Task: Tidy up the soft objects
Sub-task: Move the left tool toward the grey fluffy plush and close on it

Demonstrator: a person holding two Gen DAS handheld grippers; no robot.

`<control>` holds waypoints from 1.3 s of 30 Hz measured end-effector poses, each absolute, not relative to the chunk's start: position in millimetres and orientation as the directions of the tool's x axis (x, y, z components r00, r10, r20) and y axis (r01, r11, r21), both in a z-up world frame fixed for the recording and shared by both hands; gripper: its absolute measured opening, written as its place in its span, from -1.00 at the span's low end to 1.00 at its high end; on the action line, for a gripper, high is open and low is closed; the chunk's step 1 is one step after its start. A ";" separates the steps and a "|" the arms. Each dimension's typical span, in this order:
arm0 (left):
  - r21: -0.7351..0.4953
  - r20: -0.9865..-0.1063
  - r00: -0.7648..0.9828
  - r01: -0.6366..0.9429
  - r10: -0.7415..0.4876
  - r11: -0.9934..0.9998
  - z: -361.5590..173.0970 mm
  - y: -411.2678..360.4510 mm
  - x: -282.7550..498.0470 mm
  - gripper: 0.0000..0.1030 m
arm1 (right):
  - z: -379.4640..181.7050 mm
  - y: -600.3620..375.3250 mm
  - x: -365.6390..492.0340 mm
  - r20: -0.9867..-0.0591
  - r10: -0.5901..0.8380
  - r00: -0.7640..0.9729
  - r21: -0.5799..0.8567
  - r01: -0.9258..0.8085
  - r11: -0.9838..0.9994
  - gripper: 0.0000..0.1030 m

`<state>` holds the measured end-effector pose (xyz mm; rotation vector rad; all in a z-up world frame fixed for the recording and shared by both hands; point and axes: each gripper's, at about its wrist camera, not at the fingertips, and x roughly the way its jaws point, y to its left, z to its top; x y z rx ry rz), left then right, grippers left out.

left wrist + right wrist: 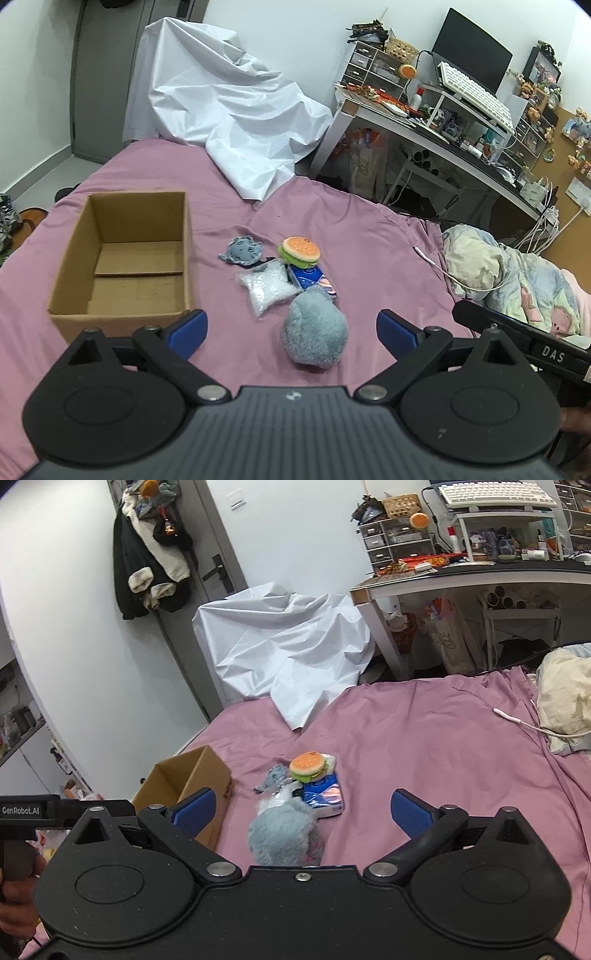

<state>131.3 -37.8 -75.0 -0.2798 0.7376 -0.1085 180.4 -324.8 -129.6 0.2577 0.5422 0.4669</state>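
Note:
On the pink bed sheet lies a small pile: a fluffy grey-blue plush nearest me, a clear plastic bag, a blue tissue pack, a burger plush and a small grey knitted toy. An open cardboard box stands to their left with nothing in it. My left gripper hangs open just short of the grey-blue plush, which sits between its blue pads. My right gripper is open too, above the same plush, beside the burger plush and the tissue pack.
A crumpled white sheet covers something at the bed's far end. A cluttered desk stands to the right. A patterned quilt and a white cable lie on the bed's right side. The other gripper's handle reaches in at right.

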 end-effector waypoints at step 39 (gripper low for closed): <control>-0.456 -0.688 0.608 0.062 -0.396 0.888 -153.9 -85.4 227.1 0.13 | -212.7 -318.3 215.6 -0.594 0.492 0.637 0.486 -0.204 0.850 -0.40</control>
